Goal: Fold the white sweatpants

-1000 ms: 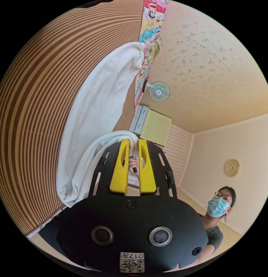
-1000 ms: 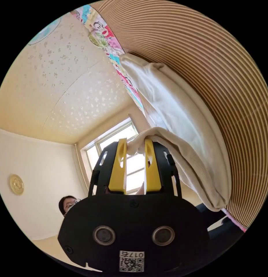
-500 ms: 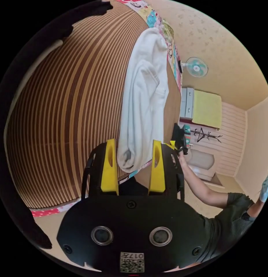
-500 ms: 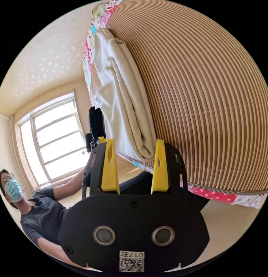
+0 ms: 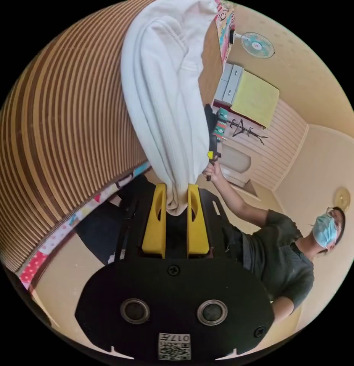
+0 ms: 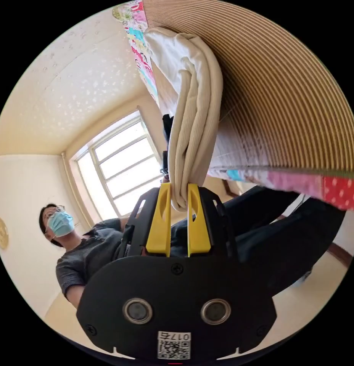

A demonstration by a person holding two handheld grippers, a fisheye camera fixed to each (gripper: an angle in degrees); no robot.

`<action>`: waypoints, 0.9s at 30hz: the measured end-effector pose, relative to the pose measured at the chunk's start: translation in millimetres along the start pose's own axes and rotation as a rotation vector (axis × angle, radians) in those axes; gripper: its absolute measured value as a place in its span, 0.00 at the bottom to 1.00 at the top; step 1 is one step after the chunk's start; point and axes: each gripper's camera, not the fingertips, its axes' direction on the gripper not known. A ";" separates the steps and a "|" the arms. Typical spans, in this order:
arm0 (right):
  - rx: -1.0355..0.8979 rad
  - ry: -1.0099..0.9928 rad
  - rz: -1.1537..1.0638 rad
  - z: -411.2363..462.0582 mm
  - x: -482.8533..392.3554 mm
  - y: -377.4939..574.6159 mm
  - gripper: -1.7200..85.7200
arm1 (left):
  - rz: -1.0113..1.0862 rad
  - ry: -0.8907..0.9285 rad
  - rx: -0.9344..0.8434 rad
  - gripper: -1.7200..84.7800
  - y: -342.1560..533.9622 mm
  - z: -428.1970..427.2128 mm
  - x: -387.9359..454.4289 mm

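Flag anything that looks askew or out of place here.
Nothing stands out. The white sweatpants lie folded on the striped mat, their near end pinched by the left gripper and right gripper.

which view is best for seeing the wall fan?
Left gripper view: the wall fan sits near the top, blades and mount clear against the ceiling. The right gripper view faces the window side instead.
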 end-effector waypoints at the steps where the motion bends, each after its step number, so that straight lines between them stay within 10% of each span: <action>1: 0.001 -0.100 0.098 8.2 0.4 29.0 0.10 | -0.015 0.111 -0.036 0.12 19.7 6.5 8.7; 5: 0.003 -0.346 0.345 40.5 -1.4 94.9 0.10 | -0.178 0.540 -0.107 0.12 80.2 35.1 23.3; 11: 0.094 -0.339 0.372 20.7 -18.4 31.8 0.10 | -0.303 0.662 -0.002 0.12 54.2 22.3 14.3; 19: 0.457 -0.276 -0.202 -49.8 -97.1 -129.8 0.07 | -0.059 0.653 0.481 0.12 -71.4 -90.4 16.2; 27: 0.320 0.709 -0.123 49.0 -67.9 -132.9 0.21 | -0.028 -0.186 0.583 0.19 -73.4 -72.0 29.6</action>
